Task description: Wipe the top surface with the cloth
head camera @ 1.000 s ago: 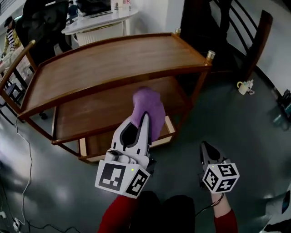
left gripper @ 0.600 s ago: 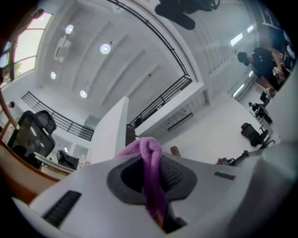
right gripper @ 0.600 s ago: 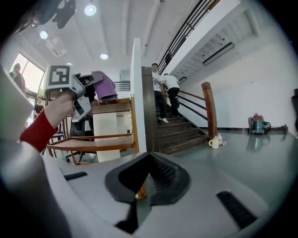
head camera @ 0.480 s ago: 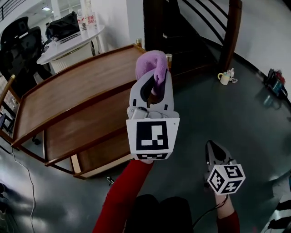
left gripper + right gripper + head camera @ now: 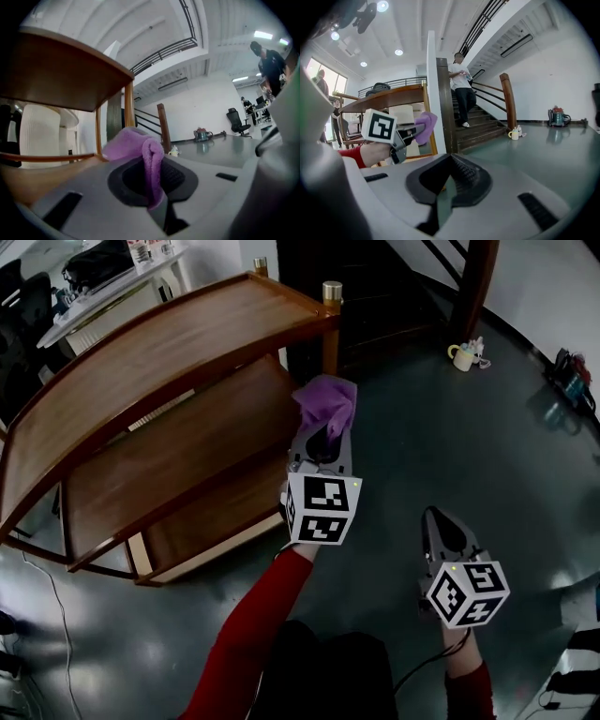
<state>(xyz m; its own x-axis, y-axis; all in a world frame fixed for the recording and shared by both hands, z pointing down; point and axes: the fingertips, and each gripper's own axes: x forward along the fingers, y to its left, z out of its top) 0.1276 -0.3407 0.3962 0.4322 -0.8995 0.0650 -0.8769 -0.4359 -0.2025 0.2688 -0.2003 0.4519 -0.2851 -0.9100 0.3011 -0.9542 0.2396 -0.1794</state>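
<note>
Cloth (image 5: 327,401), purple, bunched: pinched in the closed jaws of the left gripper (image 5: 323,437), held in the air just off the end of the wooden trolley (image 5: 216,456). It sits below the top surface (image 5: 141,352), which lies at ten o'clock and is not touched; right gripper (image 5: 439,521), jaws together on nothing, low over the floor (image 5: 487,446) at four o'clock. Step judged: bringing the cloth to the work, wiping not begun; the next move calls for lifting it over the raised rim and pressing it flat on the boards. Unclear: the trolley's left end, cut off by the frame, and any dirt on the top.
</note>
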